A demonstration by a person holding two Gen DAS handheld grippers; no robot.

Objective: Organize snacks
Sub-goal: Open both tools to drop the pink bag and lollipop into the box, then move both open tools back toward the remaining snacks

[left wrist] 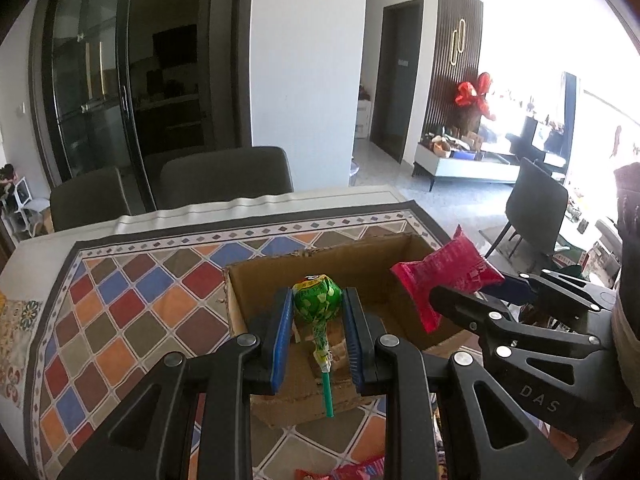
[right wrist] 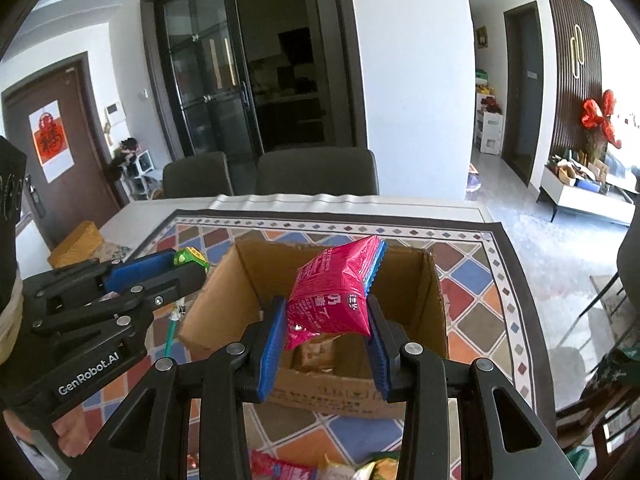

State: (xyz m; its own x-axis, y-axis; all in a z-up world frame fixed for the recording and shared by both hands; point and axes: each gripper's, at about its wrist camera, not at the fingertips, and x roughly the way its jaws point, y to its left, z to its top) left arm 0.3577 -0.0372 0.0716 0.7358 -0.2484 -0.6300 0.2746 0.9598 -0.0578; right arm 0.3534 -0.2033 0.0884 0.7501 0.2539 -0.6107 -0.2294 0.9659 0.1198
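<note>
My left gripper (left wrist: 318,300) is shut on a green-wrapped lollipop (left wrist: 318,302) with a green stick, held above the near left part of an open cardboard box (left wrist: 352,254). My right gripper (right wrist: 326,312) is shut on a pink snack packet (right wrist: 334,296) and holds it over the box (right wrist: 416,280). In the left wrist view the packet (left wrist: 444,276) and right gripper (left wrist: 464,292) hang over the box's right side. In the right wrist view the left gripper (right wrist: 188,266) with the lollipop (right wrist: 190,258) is at the box's left edge. Some packets lie in the box bottom.
The box stands on a table with a colourful diamond-patterned cloth (left wrist: 132,308). More snack packets (right wrist: 280,466) lie on the cloth at the near edge. Two dark chairs (right wrist: 316,172) stand at the far side. A yellow box (right wrist: 76,242) sits far left.
</note>
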